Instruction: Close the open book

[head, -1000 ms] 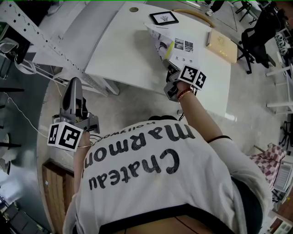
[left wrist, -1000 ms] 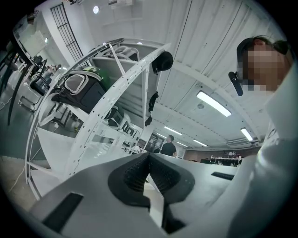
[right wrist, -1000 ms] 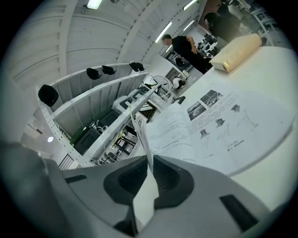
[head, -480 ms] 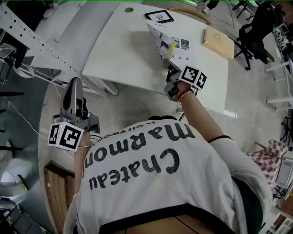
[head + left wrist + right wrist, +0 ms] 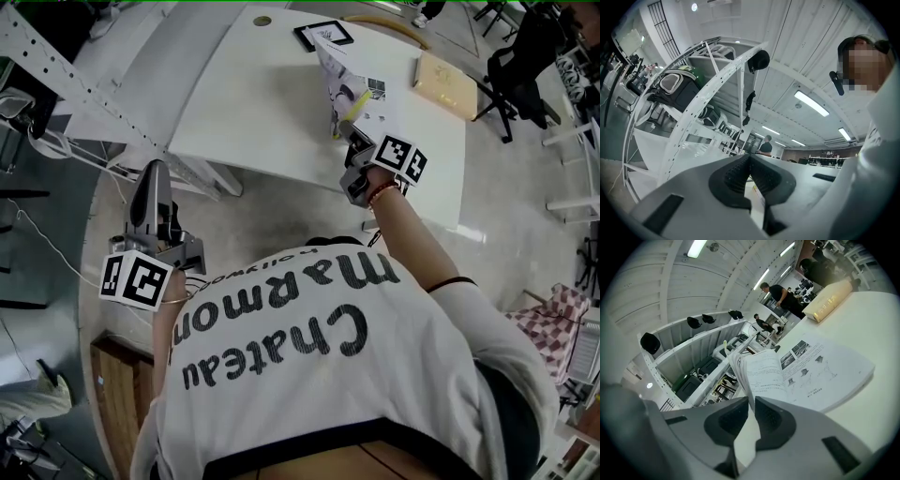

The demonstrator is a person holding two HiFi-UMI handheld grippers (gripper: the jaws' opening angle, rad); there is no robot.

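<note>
At 1 o'clock: open white paper book [image 5: 342, 80], pages lifted.
White shirt [image 5: 309, 356] print: "Chateau Marmon".
Right gripper [image 5: 345, 131]: pinching pages.
Left gripper [image 5: 150, 183]: pressed together.

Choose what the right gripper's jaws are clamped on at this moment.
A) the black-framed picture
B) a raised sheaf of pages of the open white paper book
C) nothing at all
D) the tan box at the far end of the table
B: in the right gripper view the right gripper has its jaws pinched on the lifted pages of the open white paper book, whose other half lies flat on the white table.
</note>
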